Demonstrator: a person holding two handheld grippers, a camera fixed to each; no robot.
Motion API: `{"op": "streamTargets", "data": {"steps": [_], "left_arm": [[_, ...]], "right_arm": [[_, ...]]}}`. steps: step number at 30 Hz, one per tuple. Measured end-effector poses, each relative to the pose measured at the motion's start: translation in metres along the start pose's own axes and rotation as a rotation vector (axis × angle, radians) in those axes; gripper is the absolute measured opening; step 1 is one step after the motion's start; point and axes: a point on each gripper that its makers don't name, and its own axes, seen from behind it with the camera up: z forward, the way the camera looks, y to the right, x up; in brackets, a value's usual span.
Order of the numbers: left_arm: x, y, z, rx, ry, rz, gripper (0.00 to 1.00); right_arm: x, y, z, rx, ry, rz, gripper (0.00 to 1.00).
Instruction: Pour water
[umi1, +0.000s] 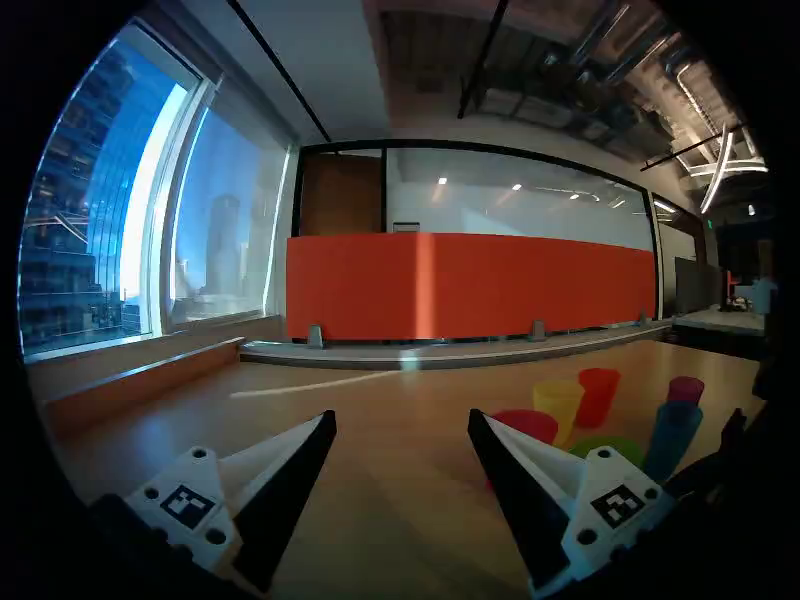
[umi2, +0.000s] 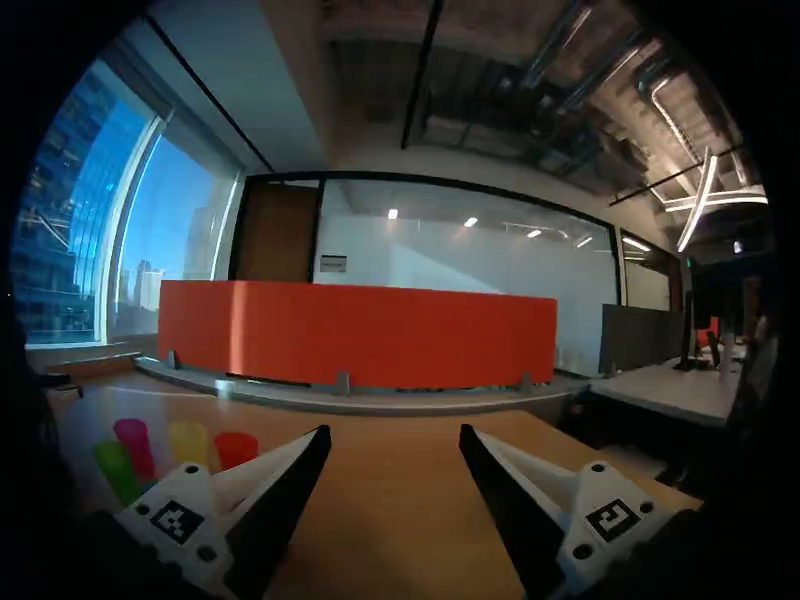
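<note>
Left gripper view | left hand-held gripper (umi1: 400, 414) released | right hand-held gripper (umi2: 393, 430) released | cups (umi1: 558, 400) near

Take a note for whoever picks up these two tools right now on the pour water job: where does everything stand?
Left tool: open, empty, over the wooden table.
Right tool: open, empty.
Things: the cups stand grouped on the table, ahead and right of the left tool: yellow cup, orange cup, blue cup, magenta cup.
Done: nothing grasped yet; I cannot tell whether any cup holds water.
Left: choose a source cup, grasp it, then pour.
</note>
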Motion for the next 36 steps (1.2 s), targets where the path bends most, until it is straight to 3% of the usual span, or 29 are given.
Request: {"op": "streamTargets", "data": {"steps": [12, 21, 30, 36], "left_arm": [[-0.001, 0.000, -0.001, 0.000, 0.000, 0.000, 0.98], [0.000, 0.001, 0.000, 0.000, 0.000, 0.000, 0.98], [0.000, 0.000, 0.000, 0.000, 0.000, 0.000, 0.98], [0.000, 0.001, -0.001, 0.000, 0.000, 0.000, 0.98]], "right_arm": [[-0.025, -0.012, 0.015, 0.058, -0.007, 0.079, 1.00], [-0.036, -0.013, 0.028, 0.070, -0.005, 0.057, 1.00], [-0.047, -0.018, 0.034, 0.079, -0.014, 0.098, 1.00], [-0.064, -0.023, 0.034, 0.087, -0.038, 0.073, 1.00]]}}
